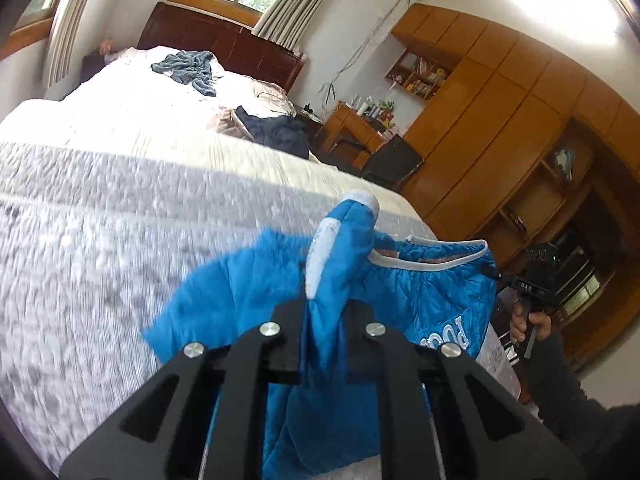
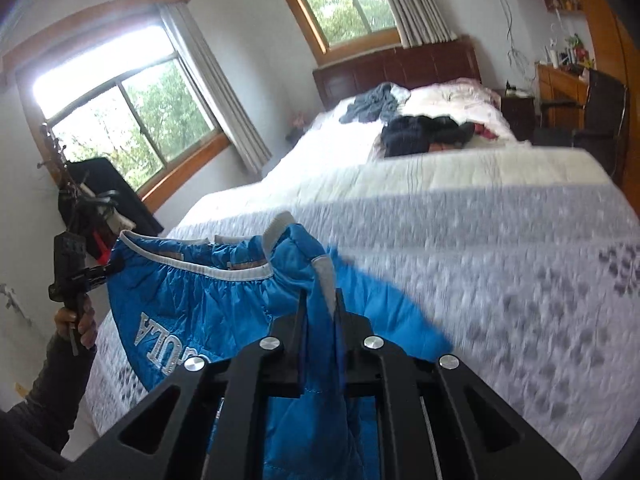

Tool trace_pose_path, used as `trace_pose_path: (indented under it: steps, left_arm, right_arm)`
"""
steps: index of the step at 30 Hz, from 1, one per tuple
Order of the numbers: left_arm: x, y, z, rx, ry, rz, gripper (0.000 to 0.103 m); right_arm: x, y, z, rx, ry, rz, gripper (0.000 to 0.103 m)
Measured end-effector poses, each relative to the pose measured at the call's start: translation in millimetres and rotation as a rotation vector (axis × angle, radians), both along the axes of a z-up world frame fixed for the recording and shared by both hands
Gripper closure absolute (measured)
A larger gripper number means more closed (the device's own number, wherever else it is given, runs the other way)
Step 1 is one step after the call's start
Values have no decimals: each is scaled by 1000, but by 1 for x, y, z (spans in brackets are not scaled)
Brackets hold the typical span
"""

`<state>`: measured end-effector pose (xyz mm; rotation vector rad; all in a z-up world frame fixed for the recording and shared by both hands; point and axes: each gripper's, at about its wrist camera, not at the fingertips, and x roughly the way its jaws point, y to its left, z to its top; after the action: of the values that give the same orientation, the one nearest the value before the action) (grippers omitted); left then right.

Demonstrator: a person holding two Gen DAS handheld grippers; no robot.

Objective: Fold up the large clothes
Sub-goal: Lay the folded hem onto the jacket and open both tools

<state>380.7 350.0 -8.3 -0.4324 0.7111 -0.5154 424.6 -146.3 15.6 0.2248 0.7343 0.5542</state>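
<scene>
In the left wrist view, my left claw (image 1: 324,312) sits at the bottom centre of the frame, its two black fingers nearly closed and pinching a fold of the blue jacket (image 1: 420,300). A sleeve with a grey cuff (image 1: 366,198) sticks up just above the fingers. The rest of the jacket spreads to the right, its white-edged hem stretched toward my right claw (image 1: 496,274) at the right edge, which grips the far corner; below it my right hand (image 1: 528,326) shows on the handle. White letters show on the jacket at lower right. Behind the jacket, the bed (image 1: 120,208) fills the left and middle of the frame, with a grey towel (image 1: 192,68) and a dark garment (image 1: 280,130) lying near the headboard at upper centre. Wooden cabinets (image 1: 500,100) run along the right.

In the right wrist view, my right claw (image 2: 320,312) sits at the bottom centre, its fingers drawn close on a bunch of the same jacket (image 2: 208,308), a cuffed sleeve rising above them. The jacket hangs to the left, over the bed's near edge, its hem pulled toward my left claw (image 2: 108,270) at the left edge, held by my left hand (image 2: 76,324). Two windows (image 2: 120,100) fill the upper left.
</scene>
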Motion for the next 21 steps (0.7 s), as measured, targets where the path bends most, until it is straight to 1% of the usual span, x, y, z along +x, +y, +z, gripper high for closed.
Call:
trace_pose_path:
  steps: [2, 3, 6, 9, 10, 13, 16, 21]
  left_arm:
    - [27, 4, 5, -7, 13, 14, 94]
    - [35, 5, 6, -8, 18, 20, 94]
    - [71, 9, 0, -17, 59, 39, 94]
    - [108, 13, -22, -20, 128, 65, 94]
    - [120, 15, -33, -25, 157, 73, 94]
    - [147, 23, -66, -38, 237, 92, 94]
    - [167, 30, -96, -57, 304, 111, 94]
    - [181, 40, -131, -90, 363, 125, 94]
  right_arm:
    - [17, 2, 6, 7, -10, -9, 93]
    - [27, 3, 8, 7, -11, -13, 93]
    - [64, 11, 3, -12, 11, -28, 93]
    - [106, 20, -21, -36, 61, -50, 93]
    - [117, 22, -30, -41, 80, -54, 93]
    - [140, 28, -56, -61, 128, -64, 93]
    - [162, 29, -85, -67, 184, -79, 93]
    - [181, 21, -120, -49, 261, -104, 93]
